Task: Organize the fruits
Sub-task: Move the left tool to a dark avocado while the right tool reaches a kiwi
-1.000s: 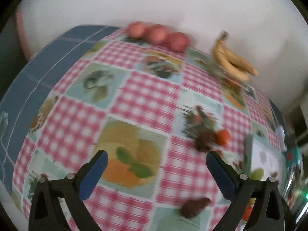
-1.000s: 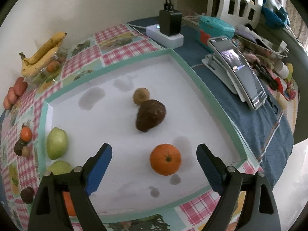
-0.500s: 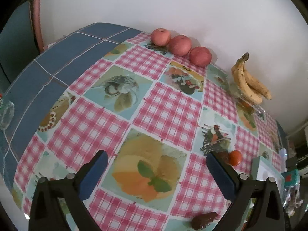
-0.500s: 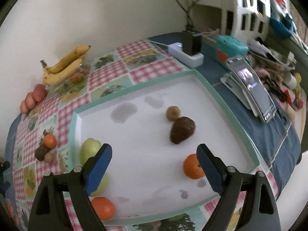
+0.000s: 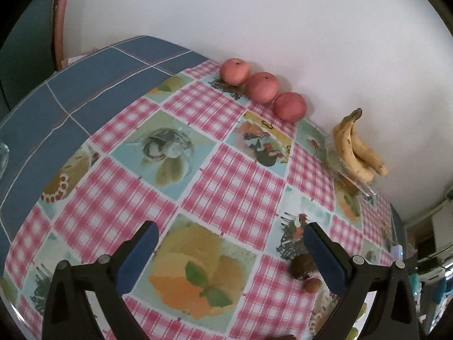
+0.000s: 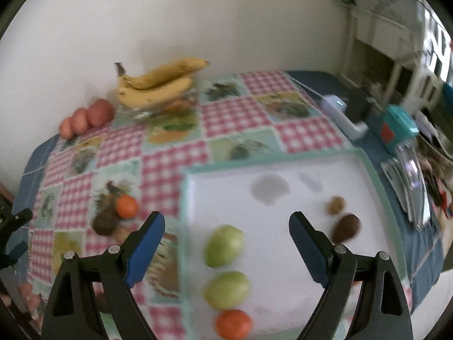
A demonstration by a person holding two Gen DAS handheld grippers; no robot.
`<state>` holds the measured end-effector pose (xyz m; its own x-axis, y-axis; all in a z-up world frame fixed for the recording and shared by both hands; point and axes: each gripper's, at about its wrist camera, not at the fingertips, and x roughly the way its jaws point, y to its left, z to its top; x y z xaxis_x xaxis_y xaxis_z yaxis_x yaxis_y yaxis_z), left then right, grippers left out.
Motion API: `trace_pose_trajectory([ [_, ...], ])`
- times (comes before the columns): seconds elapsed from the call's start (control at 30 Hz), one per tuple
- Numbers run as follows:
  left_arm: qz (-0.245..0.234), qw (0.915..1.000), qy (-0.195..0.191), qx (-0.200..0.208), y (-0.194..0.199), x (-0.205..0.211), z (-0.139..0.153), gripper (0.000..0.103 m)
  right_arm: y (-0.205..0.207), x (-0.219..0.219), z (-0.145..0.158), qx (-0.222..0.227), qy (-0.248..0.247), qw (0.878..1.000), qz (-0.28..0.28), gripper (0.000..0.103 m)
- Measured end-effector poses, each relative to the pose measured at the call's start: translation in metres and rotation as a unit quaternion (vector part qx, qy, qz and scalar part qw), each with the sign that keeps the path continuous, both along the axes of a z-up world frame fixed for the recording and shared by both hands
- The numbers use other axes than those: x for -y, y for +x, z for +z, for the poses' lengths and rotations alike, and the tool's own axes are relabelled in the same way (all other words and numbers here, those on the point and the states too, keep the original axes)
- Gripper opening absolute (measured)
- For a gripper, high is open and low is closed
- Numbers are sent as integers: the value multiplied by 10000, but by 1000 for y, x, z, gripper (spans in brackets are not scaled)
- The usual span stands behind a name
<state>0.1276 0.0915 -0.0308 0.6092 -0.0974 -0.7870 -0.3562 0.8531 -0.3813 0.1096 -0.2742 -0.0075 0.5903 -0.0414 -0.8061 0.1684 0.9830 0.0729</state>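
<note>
My left gripper (image 5: pixel 230 245) is open and empty above the checked tablecloth (image 5: pixel 226 175). Three red apples (image 5: pixel 262 87) line the far wall, with a bunch of bananas (image 5: pixel 354 150) on a clear container to their right. A dark avocado (image 5: pixel 301 266) and a small brown fruit (image 5: pixel 312 284) lie by its right finger. My right gripper (image 6: pixel 226 239) is open and empty over the left edge of the white tray (image 6: pixel 283 226). The tray holds two green fruits (image 6: pixel 225 245), an orange (image 6: pixel 233 324), an avocado (image 6: pixel 346 226) and a kiwi (image 6: pixel 336 204). Left of the tray lie an orange (image 6: pixel 126 206) and a dark fruit (image 6: pixel 105 222).
A white power strip (image 6: pixel 344 116), a teal box (image 6: pixel 397 127) and a phone on a stand (image 6: pixel 414 181) sit right of the tray on the blue cloth. A wall runs close behind the table. A glass (image 5: pixel 3 155) shows at the left edge.
My right gripper has swung left, from over the tray's middle to its left edge; the view is blurred. My left gripper has drifted so that the apples and bananas sit lower and nearer.
</note>
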Motion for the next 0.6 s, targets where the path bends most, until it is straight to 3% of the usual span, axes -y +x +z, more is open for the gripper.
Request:
trace_pose_trajectory([
  [0.3,-32,9992,-49,-394,25,-2,-15,103,35,-49,-7,-99,20,9983,582,90],
  [0.6,-256,9946,357,-938,56,14,-42,103,60,-84,-37,-521,-115,9914,1196,89],
])
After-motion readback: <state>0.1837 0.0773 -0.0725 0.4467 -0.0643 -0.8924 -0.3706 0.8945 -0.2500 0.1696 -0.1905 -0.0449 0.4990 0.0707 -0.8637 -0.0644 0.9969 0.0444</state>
